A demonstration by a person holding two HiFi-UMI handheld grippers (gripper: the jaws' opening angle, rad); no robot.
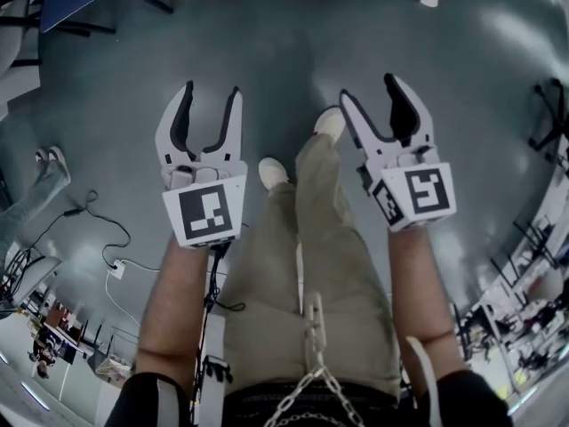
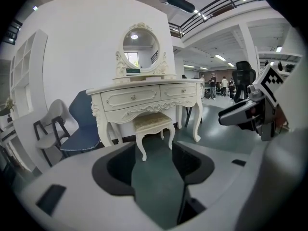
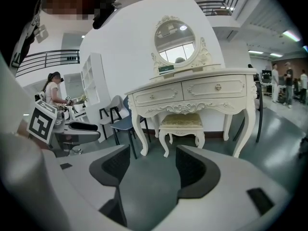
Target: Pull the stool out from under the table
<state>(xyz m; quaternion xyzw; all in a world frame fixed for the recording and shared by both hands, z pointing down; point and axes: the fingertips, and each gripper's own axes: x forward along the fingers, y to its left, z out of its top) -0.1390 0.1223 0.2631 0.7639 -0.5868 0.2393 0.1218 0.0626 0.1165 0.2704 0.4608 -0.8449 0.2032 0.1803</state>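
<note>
Head view looks steeply down on two bare forearms (image 1: 178, 301) held out side by side over a smooth grey-green floor (image 1: 293, 43). The left gripper (image 1: 212, 92) and the right gripper (image 1: 369, 89) both point forward and slope a little downward. Each carries a white cube with a black square marker (image 1: 206, 212) at its back end. Both grippers are pale plastic shells with dark ribbed pads inside. Both are released: the left gripper view and the right gripper view each show the jaws standing wide apart with nothing between them but bare floor. Beyond them, well apart from both grippers, the stool (image 2: 153, 121) stands upright in the knee gap of the table (image 2: 144, 96), between the table's front legs, with its seat just below the carved apron. Its long axis runs side to side, parallel to the table's front edge, and its long front face is turned toward the grippers. The stool is small, cream-white and rectangular. It has four short curved legs, a scrolled carved frame and a padded yellowish seat with a fine woven pattern. The table is cream-white too, with carved drawers on small knobs, slender curved legs and an oval mirror (image 2: 140, 47) in an ornate frame on top. A blue chair (image 2: 84, 124) stands just beside the table's left end in the left gripper view.
</note>
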